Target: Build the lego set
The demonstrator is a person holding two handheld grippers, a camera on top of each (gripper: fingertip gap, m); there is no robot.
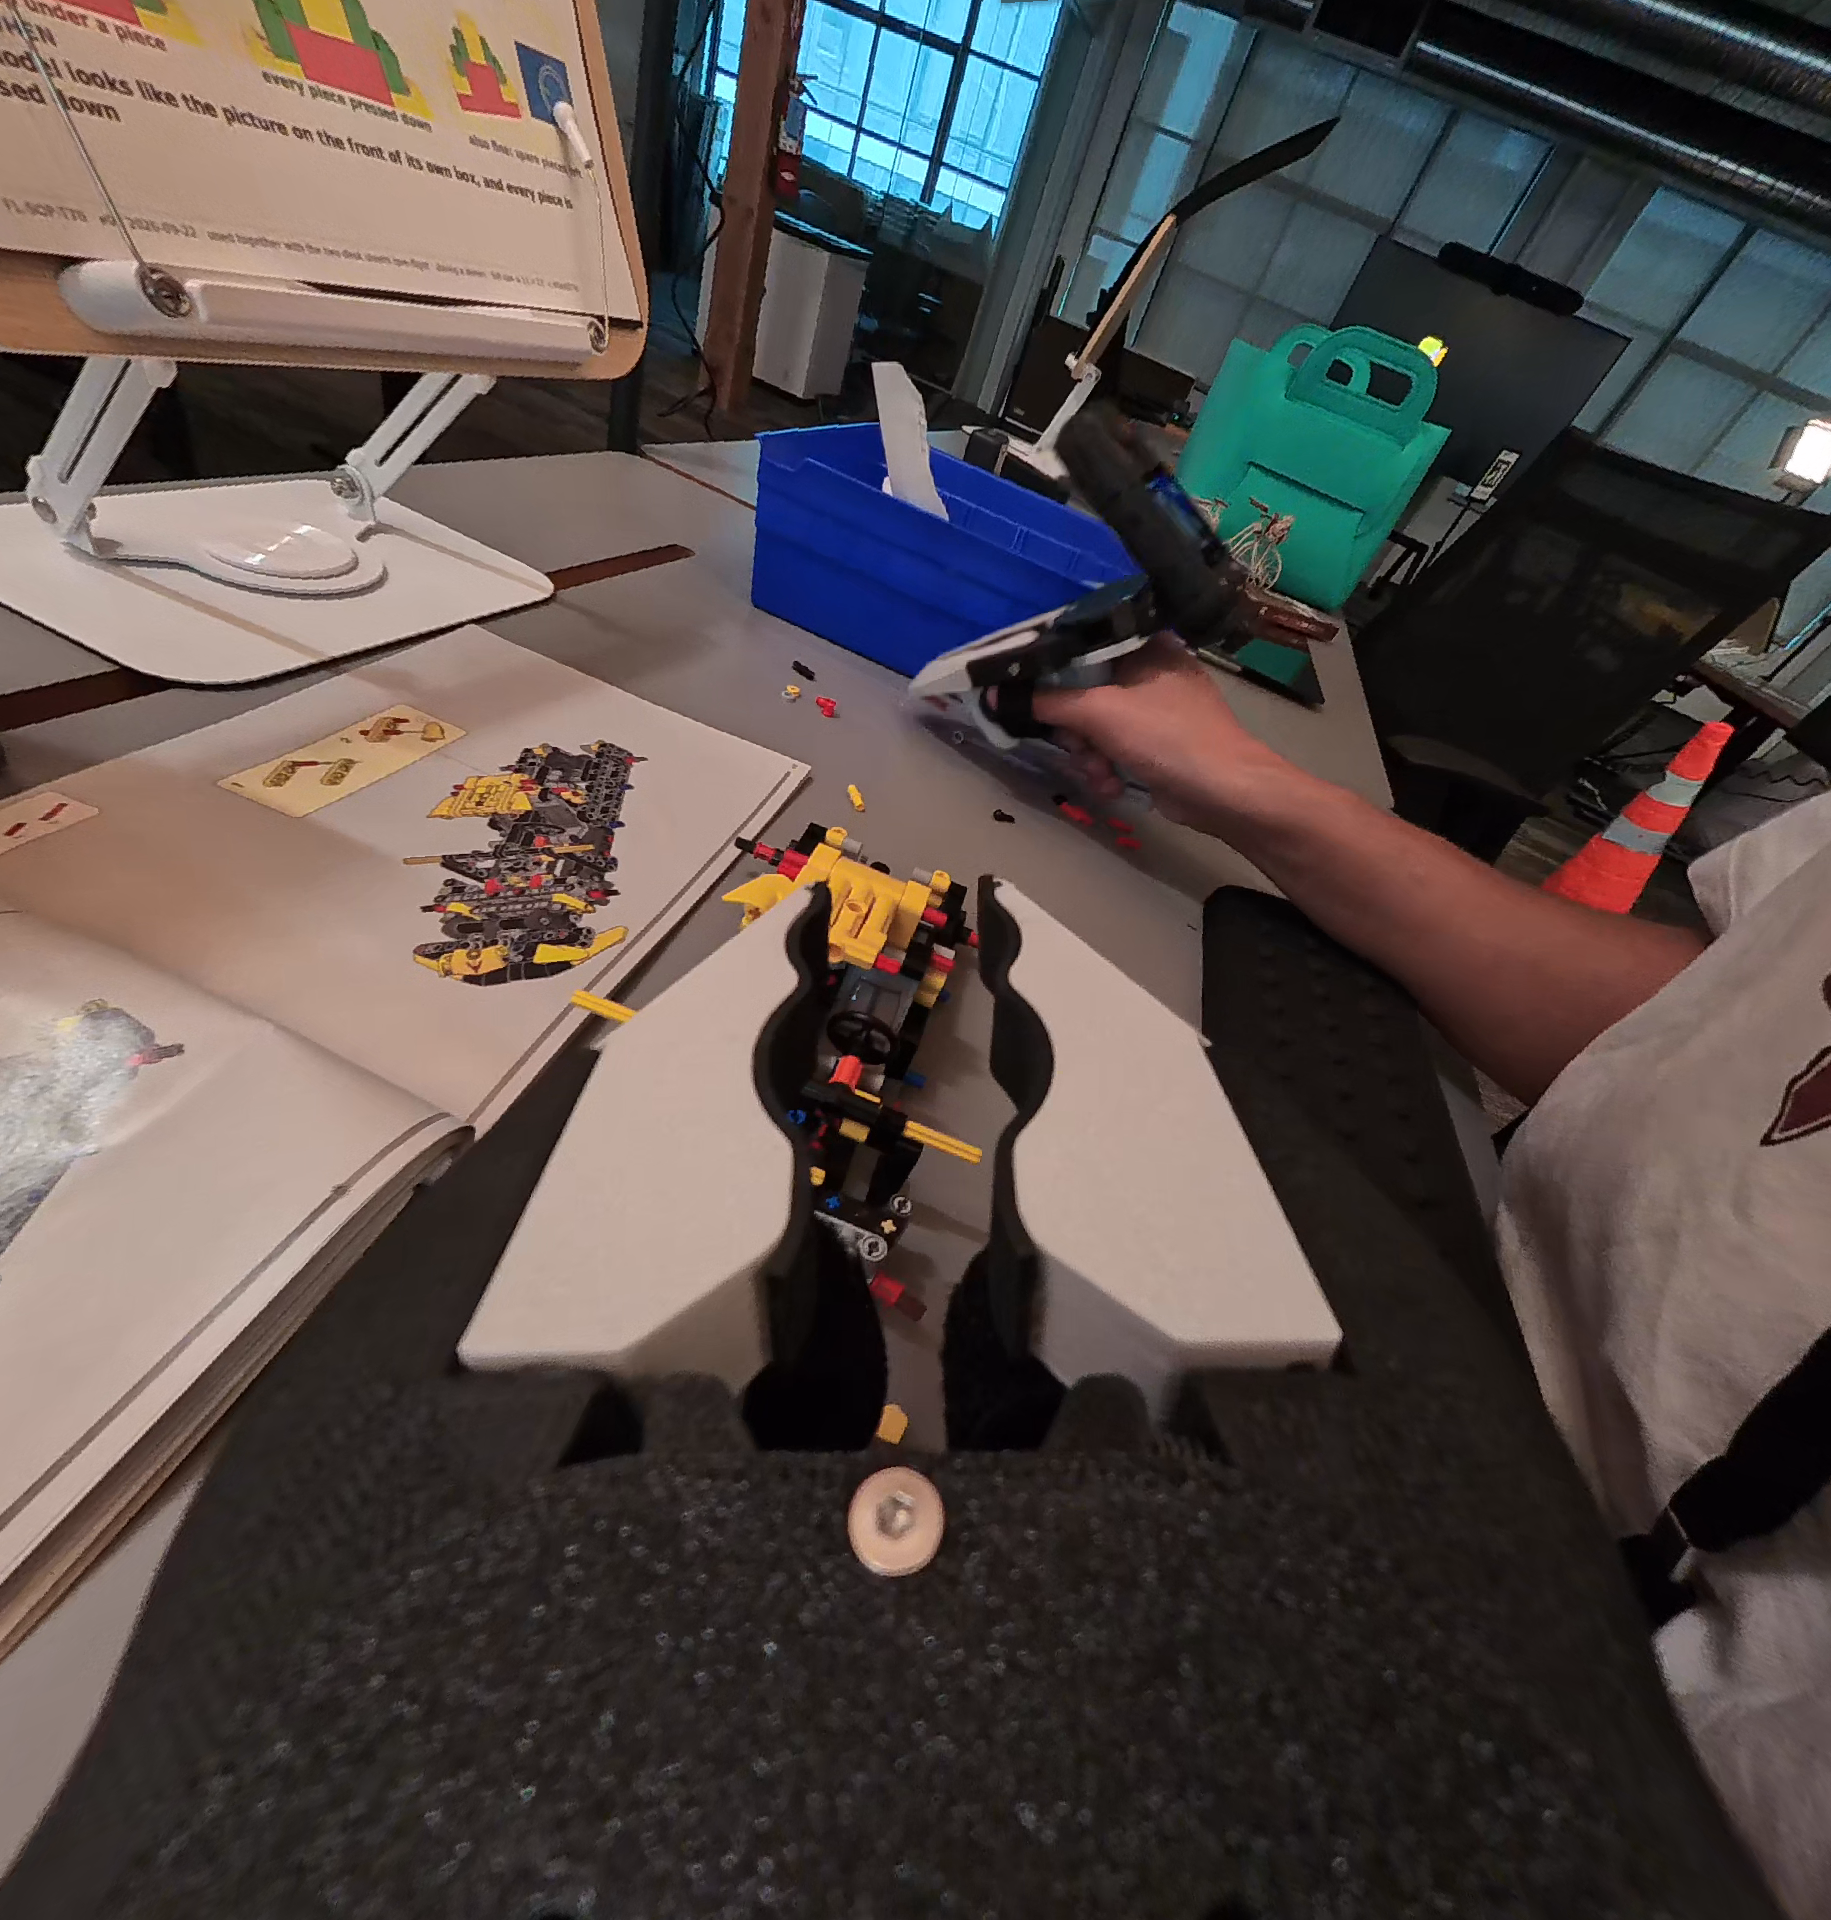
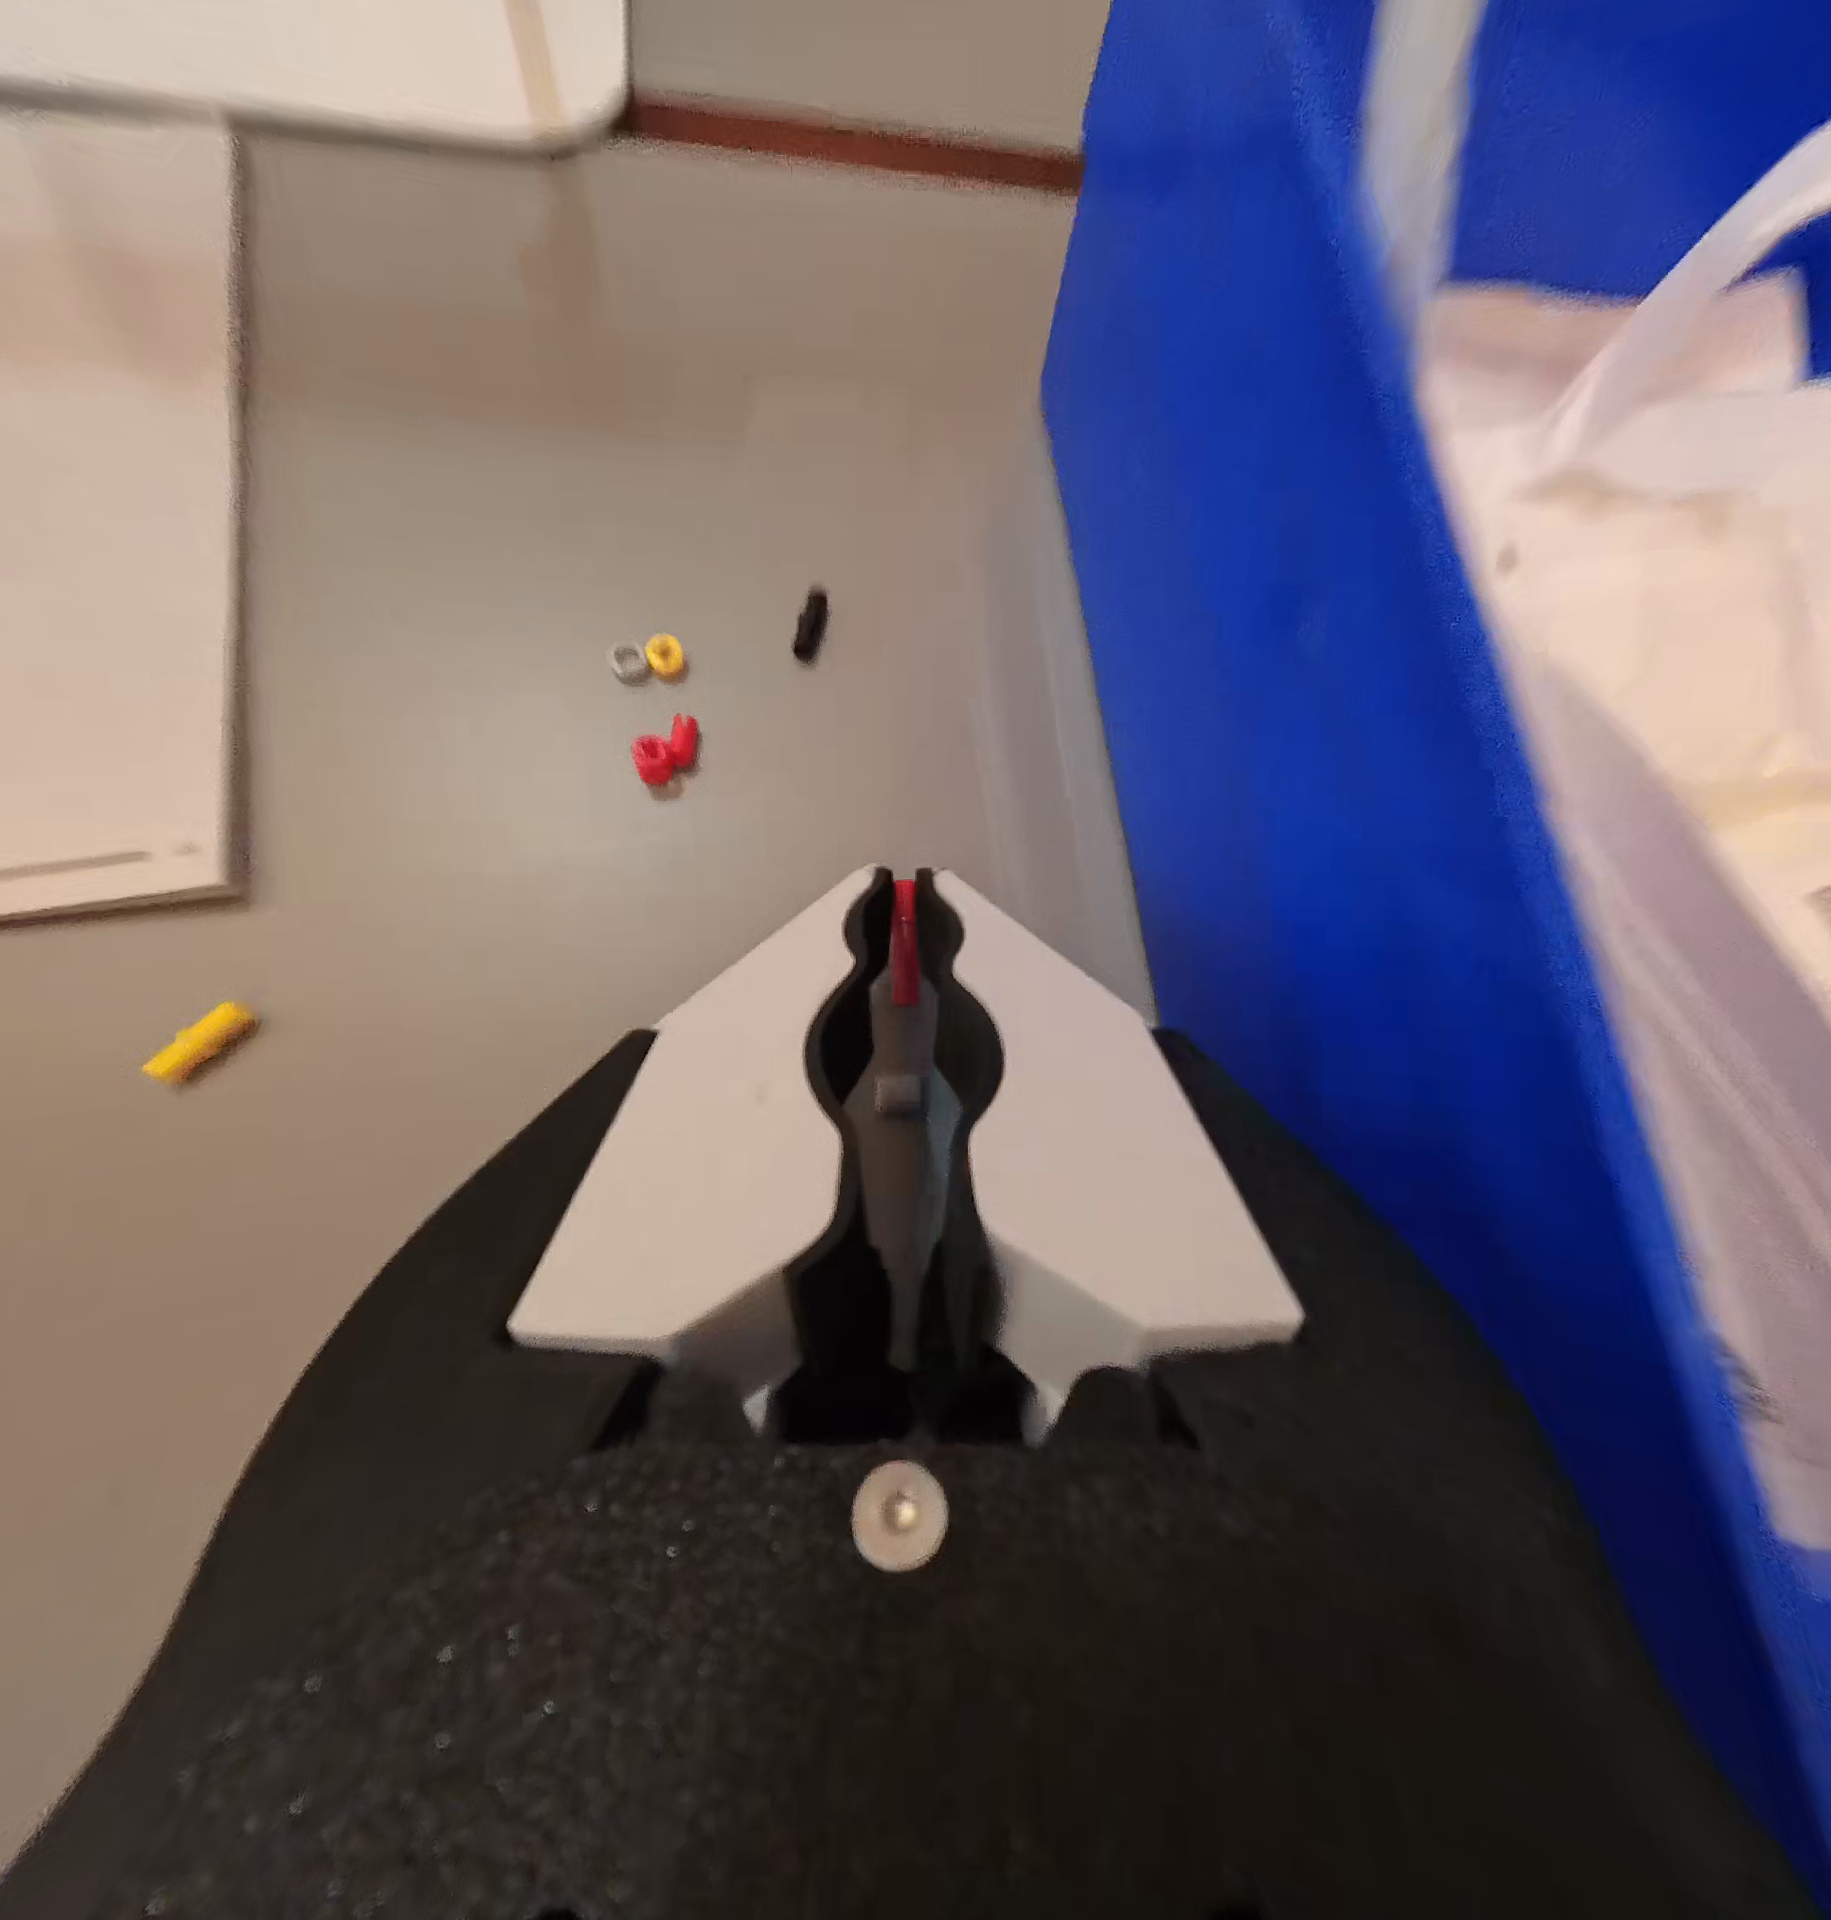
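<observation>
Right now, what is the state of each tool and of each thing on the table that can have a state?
left tool: open, fingers either side of the lego model, not clamped
right tool: shut on a red and grey piece
lego model: partly built, lying on the table
instruction booklet: open, lying flat
blue bin: upright, white bags inside
loose red pieces: lying unused on the table

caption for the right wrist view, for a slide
Right gripper shut on a small red piece beside the blue bin.
</observation>
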